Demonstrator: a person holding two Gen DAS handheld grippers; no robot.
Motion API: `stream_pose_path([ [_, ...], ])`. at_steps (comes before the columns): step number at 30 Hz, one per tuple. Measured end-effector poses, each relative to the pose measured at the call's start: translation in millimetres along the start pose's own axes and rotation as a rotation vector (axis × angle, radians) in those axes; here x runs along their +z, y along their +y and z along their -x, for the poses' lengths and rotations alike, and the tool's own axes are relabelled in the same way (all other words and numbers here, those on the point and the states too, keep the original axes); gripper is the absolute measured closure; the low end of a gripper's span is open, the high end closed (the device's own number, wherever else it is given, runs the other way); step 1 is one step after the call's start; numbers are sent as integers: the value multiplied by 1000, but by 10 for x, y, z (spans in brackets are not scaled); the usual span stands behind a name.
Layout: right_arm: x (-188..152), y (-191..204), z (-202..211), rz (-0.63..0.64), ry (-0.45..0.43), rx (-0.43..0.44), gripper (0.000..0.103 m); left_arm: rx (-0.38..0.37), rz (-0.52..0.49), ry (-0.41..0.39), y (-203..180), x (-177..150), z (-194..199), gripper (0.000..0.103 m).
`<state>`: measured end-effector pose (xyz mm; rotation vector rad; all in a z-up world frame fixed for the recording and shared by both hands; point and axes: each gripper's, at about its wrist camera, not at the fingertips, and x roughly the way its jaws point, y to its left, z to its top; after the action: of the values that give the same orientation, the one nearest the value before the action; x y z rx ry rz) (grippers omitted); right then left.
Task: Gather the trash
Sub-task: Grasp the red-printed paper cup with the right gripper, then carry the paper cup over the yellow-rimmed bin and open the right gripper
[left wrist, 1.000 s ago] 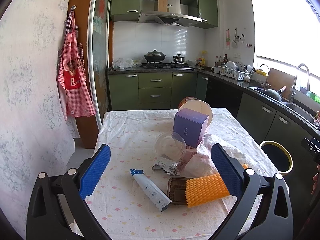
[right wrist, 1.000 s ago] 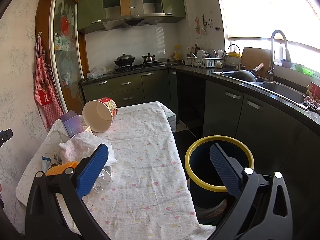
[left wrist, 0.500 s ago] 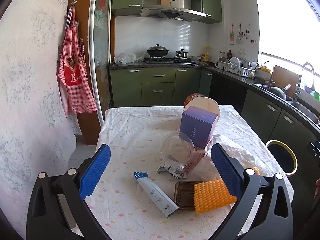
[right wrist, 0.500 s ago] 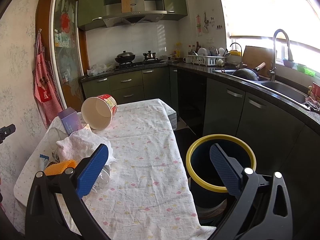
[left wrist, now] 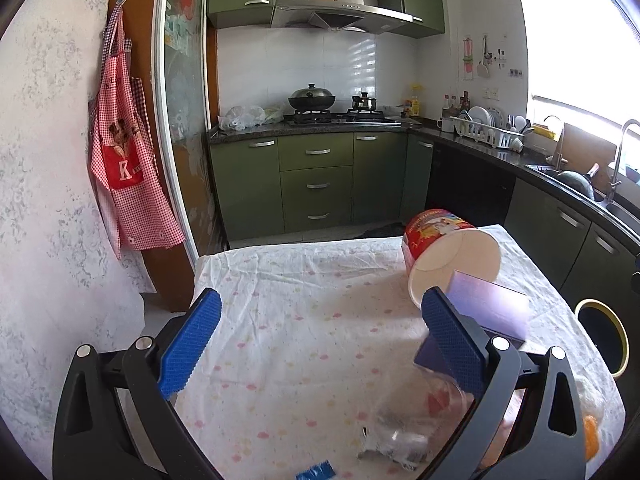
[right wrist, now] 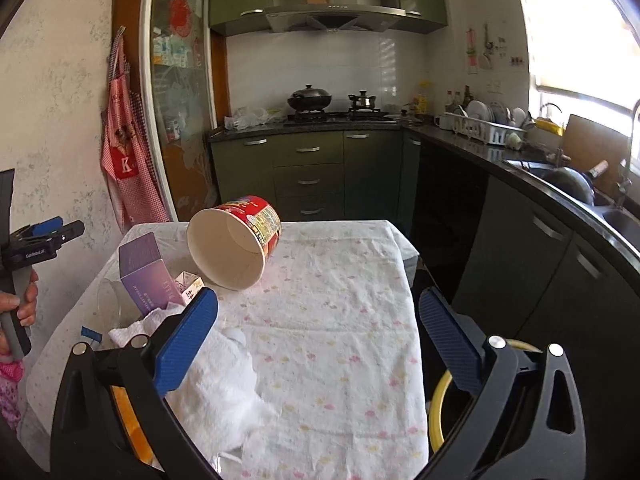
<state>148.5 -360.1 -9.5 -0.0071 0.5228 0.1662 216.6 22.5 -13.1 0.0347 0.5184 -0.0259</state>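
Observation:
A red paper noodle cup [left wrist: 448,252] lies on its side on the table; it also shows in the right wrist view [right wrist: 236,240]. A purple box [left wrist: 486,312] stands in front of it, seen too from the right [right wrist: 146,276]. A clear plastic cup [left wrist: 416,416] and a wrapper lie at the near edge. Crumpled white tissue [right wrist: 224,372] lies under my right gripper. My left gripper [left wrist: 320,344] is open and empty above the tablecloth. My right gripper [right wrist: 320,340] is open and empty above the table's right side. The yellow-rimmed bin [left wrist: 600,336] stands right of the table [right wrist: 436,408].
The table [right wrist: 340,320] has a white flowered cloth. Green cabinets and a dark counter with sink [right wrist: 560,184] run along the right. A red apron [left wrist: 124,160] hangs on the left wall. An orange item [left wrist: 591,436] sits at the table's near right.
Both grippers moved forward and left over the table. The noodle cup and purple box are now closer, and the tube, brown tray and orange brush dropped out of the left view.

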Motion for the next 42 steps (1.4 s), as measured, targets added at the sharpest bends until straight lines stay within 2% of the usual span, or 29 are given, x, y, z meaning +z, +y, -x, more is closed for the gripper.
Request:
stream_pose_path([
  [3,190,199,-423,107,4,31,16,24,0,16,65,87,-389,4],
  [8,294,545,-1174,224,84,90,45,28,55,53,211,77,-885,4],
  [12,286,752,-1592,301,131,92,52,39,91,56,274,-65,-1044,4],
  [14,296,821,-1743,331,148,82,61,29,90,63,289,-144,-1070,4],
  [16,305,854,-1902,351,158,64,62,44,93,60,312,-182,-1092,4],
  [18,318,846,-2025,344,168,56,67,42,94,58,331,-209,-1080,4],
  [20,339,833,-2117,330,169,38,82,40,108,55,366,-226,-1070,4],
  [21,358,817,-2163,325,164,32,86,32,113,58,375,-230,-1079,4],
  [22,377,810,-2193,319,162,30,90,29,116,60,380,-236,-1072,4],
  [26,496,755,-2247,283,160,28,96,24,119,61,390,-251,-1067,4],
  [31,783,660,-2350,198,223,57,100,32,106,48,355,-259,-1041,4],
  [35,1054,385,-2348,76,296,62,100,42,99,33,352,-265,-1011,4],
  [39,1186,-78,-2026,-58,355,55,100,33,111,28,372,-264,-980,4],
  [42,1172,-528,-1570,-148,373,13,100,31,117,14,366,-258,-932,4],
])
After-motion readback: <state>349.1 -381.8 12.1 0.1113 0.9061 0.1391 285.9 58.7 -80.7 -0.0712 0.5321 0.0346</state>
